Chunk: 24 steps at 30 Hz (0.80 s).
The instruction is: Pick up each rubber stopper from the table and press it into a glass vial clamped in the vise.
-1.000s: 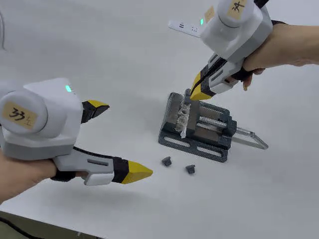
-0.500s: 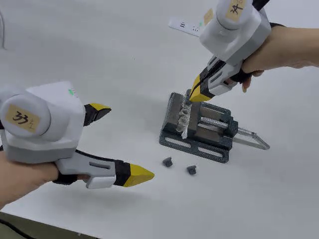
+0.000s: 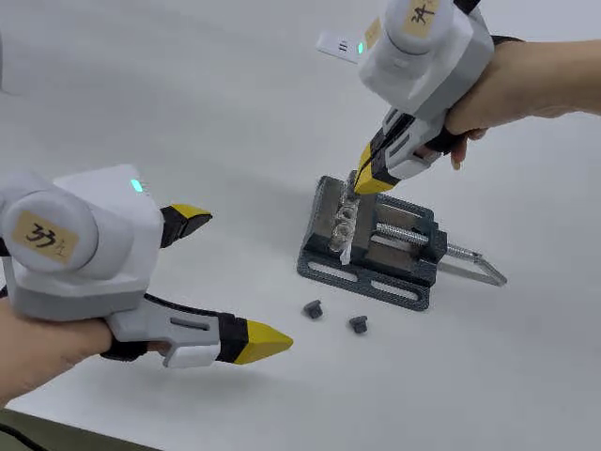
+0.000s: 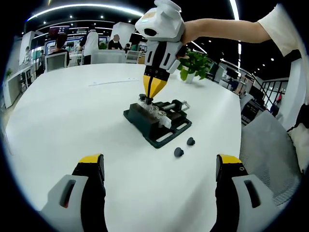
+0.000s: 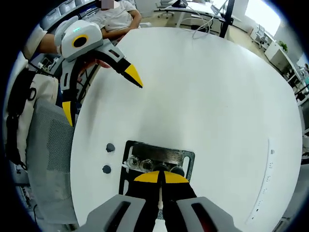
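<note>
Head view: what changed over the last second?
Right hand-held gripper leaned slightly more upright, tips shut over the far end of the vise; nothing taken or released. Left hand-held gripper open and idle, two rubber stoppers unmoved on the table.

A round white table [image 4: 58,111] spreads ahead of the left tongs [image 4: 159,164]. Past its far edge, ahead and slightly right of them, stands a leafy green plant [image 4: 195,65]. Far off to their left are a pale chair [image 4: 57,60] and seated people [image 4: 60,41]. Curved light strips [image 4: 87,7] glow on the dark ceiling. Ahead of the right tongs [image 5: 158,176], beyond the table, desks [image 5: 193,14] stand near a bright window [image 5: 256,12].
</note>
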Available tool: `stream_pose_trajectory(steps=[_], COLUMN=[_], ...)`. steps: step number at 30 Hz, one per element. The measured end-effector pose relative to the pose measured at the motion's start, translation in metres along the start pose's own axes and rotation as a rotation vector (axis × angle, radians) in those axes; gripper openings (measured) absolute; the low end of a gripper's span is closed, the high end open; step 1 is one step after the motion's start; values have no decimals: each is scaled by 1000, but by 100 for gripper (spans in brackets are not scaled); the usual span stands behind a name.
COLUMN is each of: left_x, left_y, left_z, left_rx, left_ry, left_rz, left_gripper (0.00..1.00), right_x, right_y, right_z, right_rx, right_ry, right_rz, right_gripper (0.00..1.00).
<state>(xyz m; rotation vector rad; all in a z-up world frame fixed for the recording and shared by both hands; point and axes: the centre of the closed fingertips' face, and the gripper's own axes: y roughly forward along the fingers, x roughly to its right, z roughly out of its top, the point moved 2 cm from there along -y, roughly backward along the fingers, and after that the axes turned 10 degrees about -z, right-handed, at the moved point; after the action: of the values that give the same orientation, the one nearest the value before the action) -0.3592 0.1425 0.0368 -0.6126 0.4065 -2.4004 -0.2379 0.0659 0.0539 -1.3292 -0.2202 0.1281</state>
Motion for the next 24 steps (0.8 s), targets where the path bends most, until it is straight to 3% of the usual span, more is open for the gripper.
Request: stream_pose_trajectory(steps=[9, 17, 24], left_x=[-4, -5, -5], left_y=[4, 10, 14], left_z=[2, 5, 6], left_rx=[4, 7, 9], left_ry=[-6, -9, -7], left_rz=[-3, -12, -21], left_gripper=[95, 95, 95], right_x=[-4, -1, 0], right_y=[1, 2, 4], right_z=[-1, 1, 6], right_rx=[-9, -2, -49], right_ry=[11, 4, 4], right_rz=[23, 1, 4], right_gripper=[0, 0, 0])
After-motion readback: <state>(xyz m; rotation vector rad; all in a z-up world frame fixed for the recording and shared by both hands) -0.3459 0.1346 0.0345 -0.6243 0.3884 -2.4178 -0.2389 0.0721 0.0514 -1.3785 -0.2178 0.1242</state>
